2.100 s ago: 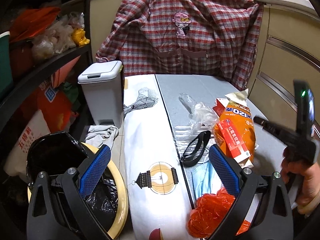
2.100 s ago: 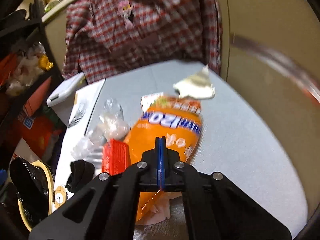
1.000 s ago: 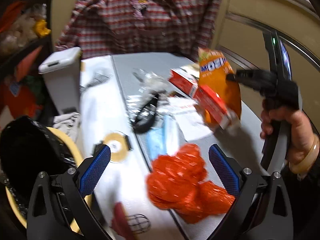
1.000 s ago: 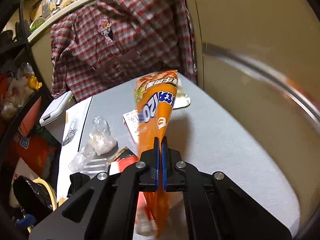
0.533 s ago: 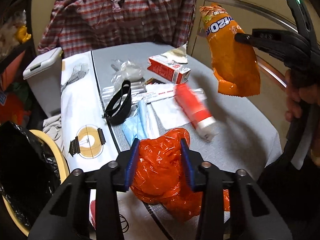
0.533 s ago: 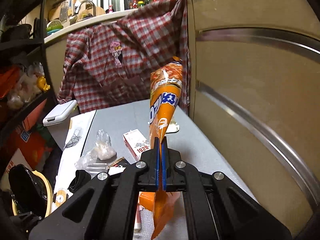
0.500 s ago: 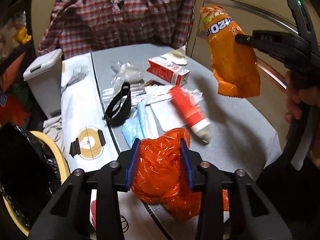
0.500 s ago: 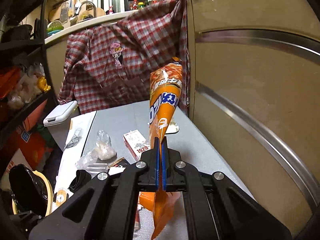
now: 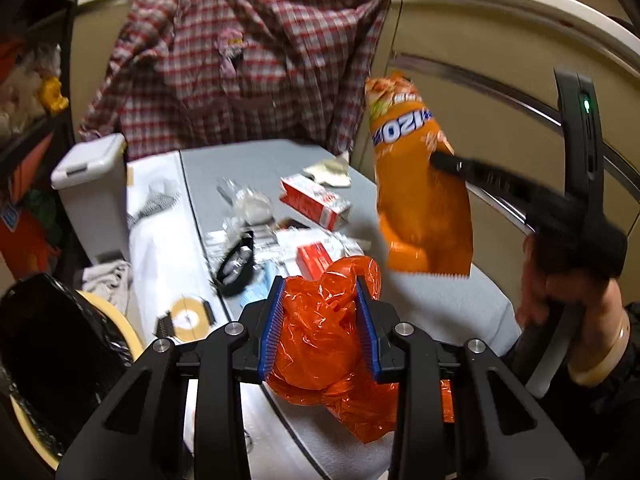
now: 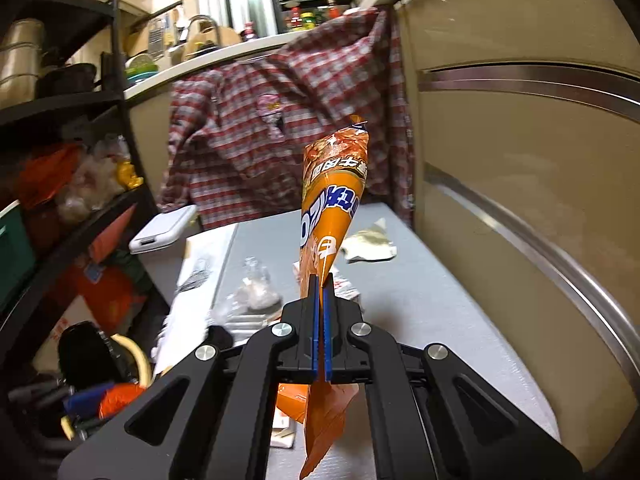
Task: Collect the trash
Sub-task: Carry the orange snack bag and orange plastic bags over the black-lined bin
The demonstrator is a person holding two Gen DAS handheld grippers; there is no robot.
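I see a grey table (image 9: pixel 432 304) beyond my claws, red carton (image 9: pixel 314 201), crumpled clear plastic (image 9: pixel 250 205), black strap (image 9: pixel 237 266), beige wrapper (image 9: pixel 329 173) furthest off

Warm, dim indoor light; dark vignette and fisheye bending at the edges. Motion blur softens the left view.

A red plaid shirt (image 9: pixel 248 76) hangs behind the grey table (image 9: pixel 256 164). Black shelving (image 10: pixel 80 100) carries pots and bags at left; spice jars (image 10: pixel 316 12) line the counter above.
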